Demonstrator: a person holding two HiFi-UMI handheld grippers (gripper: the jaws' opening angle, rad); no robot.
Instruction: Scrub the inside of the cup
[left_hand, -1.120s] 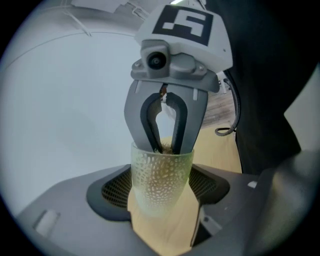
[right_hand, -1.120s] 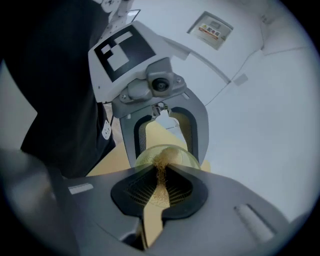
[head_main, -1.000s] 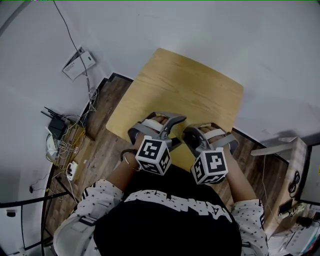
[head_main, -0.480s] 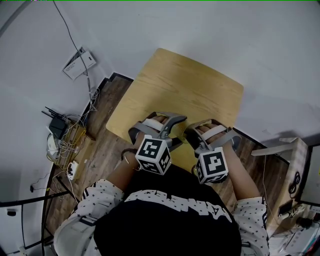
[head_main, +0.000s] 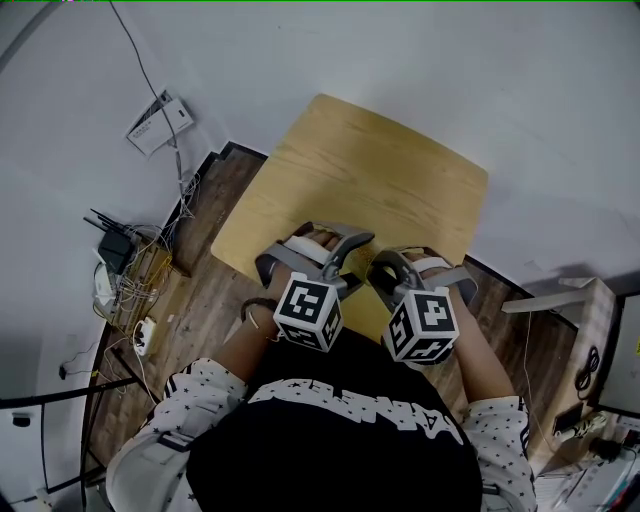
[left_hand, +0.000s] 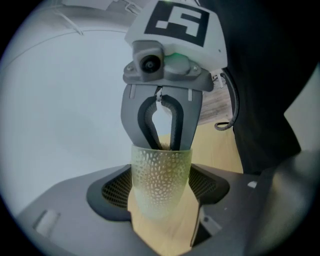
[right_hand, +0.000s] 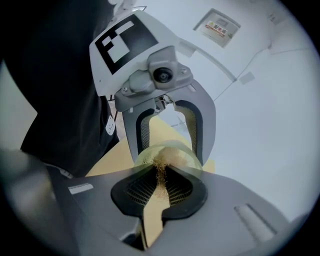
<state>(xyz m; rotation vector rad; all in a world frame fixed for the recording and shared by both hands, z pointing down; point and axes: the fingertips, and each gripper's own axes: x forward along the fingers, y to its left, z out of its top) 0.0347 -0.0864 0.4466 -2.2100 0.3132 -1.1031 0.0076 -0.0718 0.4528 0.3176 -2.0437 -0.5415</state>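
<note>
Cup: pale green, see-through, with a honeycomb pattern on its wall. It is off the table and clamped between the two mesh pads of the left gripper, which press on opposite sides of it with the jaws set wide. The cup's rounded base faces the left gripper's camera and its mouth faces the right gripper. The yellow wooden table shows beneath the cup in both gripper views.

Right gripper: jaws drawn nearly together and clenched on a tan fibrous scrubber. The two jaw tips reach the cup's rim. The right gripper view looks straight into the cup's mouth, where the scrubber's fibres spread inside the cup. Contact between the fibres and the inner wall cannot be confirmed.

Head view: both grippers are close together in front of the person's torso, above the table's near edge. Their marker cubes face the camera. The cup itself is hidden behind the grippers and hands in this view.

Surroundings: dark wood floor, white walls, and a tangle of cables and small devices on the floor to the left. The person wears a black top with white print.
</note>
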